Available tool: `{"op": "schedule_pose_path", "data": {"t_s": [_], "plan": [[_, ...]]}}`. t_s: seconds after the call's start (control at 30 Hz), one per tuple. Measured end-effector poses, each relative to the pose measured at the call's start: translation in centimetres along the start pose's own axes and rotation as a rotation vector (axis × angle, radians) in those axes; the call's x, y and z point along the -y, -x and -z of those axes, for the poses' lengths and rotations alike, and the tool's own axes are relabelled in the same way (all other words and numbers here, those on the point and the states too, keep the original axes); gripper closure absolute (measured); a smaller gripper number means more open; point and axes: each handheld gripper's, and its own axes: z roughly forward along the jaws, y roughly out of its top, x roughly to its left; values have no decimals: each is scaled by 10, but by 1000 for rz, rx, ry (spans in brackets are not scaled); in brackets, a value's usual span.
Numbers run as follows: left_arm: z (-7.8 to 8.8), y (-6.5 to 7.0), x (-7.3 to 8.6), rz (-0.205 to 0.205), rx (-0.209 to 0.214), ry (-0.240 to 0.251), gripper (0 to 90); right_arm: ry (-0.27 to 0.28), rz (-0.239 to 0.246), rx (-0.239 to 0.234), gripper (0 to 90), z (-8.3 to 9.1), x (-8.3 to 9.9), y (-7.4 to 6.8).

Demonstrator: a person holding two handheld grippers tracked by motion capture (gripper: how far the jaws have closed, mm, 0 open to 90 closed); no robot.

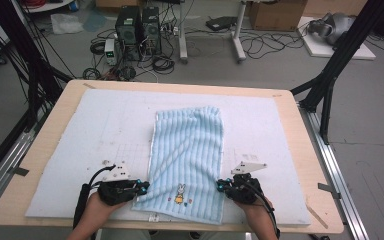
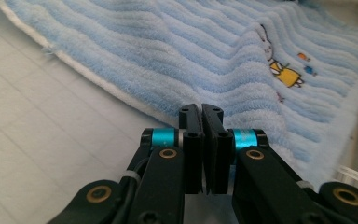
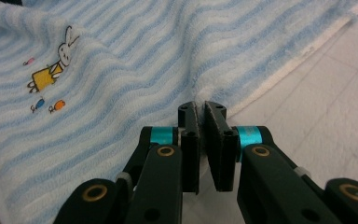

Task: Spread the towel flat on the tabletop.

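Observation:
A light blue striped towel [image 1: 187,150] lies lengthwise on the pale mat [image 1: 95,130], with a small rabbit picture [image 1: 180,192] near its front edge. My left gripper [image 1: 142,187] sits at the towel's left edge by the front corner. In the left gripper view its jaws [image 2: 200,109] are shut, with the towel's [image 2: 168,56] white hem pinched at the tips. My right gripper [image 1: 221,186] is at the towel's right edge. In the right gripper view it [image 3: 200,106] is shut on a fold of the towel [image 3: 144,70], which rises in a ridge toward the tips.
The mat covers most of a wooden table [image 1: 55,115]. Bare mat lies to both sides of the towel. Beyond the table, computer towers [image 1: 137,30], cables and a cardboard box [image 1: 277,15] stand on the floor. Black frame posts [image 1: 330,75] flank the table.

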Motion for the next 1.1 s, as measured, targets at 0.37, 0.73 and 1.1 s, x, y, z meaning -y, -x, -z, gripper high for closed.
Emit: {"op": "schedule_pose_path", "data": {"t_s": [0.37,0.73,1.1], "plan": [[7,7,4,33,12,45,778,59,-15,11,710,15,4,-5],[9,-36,-17,140,-159,184,495,144,-73,98,445,-13,-20,15],[4,-79,-40,175,-208,217,482,92,2,86,489,-35,-47,25]]}}
